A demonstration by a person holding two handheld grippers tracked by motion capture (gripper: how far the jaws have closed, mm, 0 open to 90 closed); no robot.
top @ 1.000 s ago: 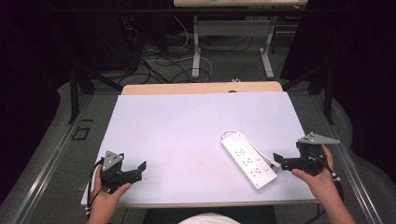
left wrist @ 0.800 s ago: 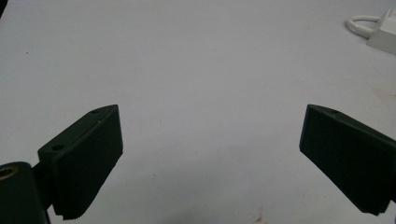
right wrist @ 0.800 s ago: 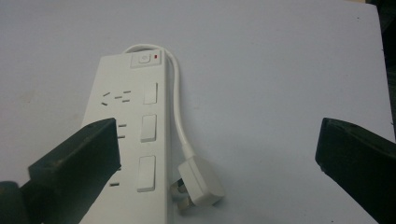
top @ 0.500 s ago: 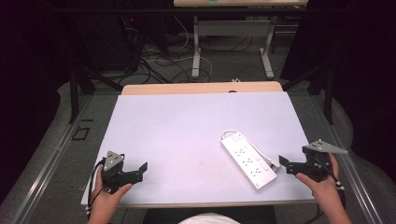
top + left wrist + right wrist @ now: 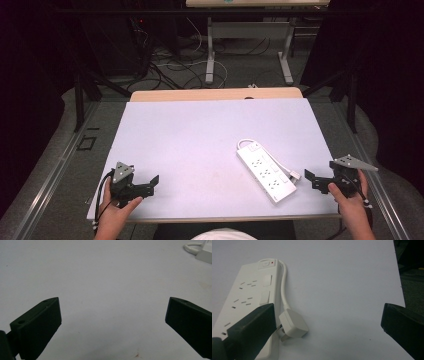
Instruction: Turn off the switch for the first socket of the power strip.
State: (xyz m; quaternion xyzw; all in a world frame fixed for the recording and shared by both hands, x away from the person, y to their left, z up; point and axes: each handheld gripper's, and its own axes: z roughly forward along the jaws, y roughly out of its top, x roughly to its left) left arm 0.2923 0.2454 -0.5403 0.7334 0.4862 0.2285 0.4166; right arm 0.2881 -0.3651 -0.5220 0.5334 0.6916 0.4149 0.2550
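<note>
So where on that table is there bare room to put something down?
Most of the table is bare: the whole stretch from the left gripper to the power strip, and the far half. The one crowded spot is the near right corner, where the strip, its plug and the right gripper sit.

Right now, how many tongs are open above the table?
2. The left tongs are open at the table's near left corner; the right tongs are open at its right edge, beside the power strip.

A pale table carries a white power strip with its cord and plug lying alongside
</note>
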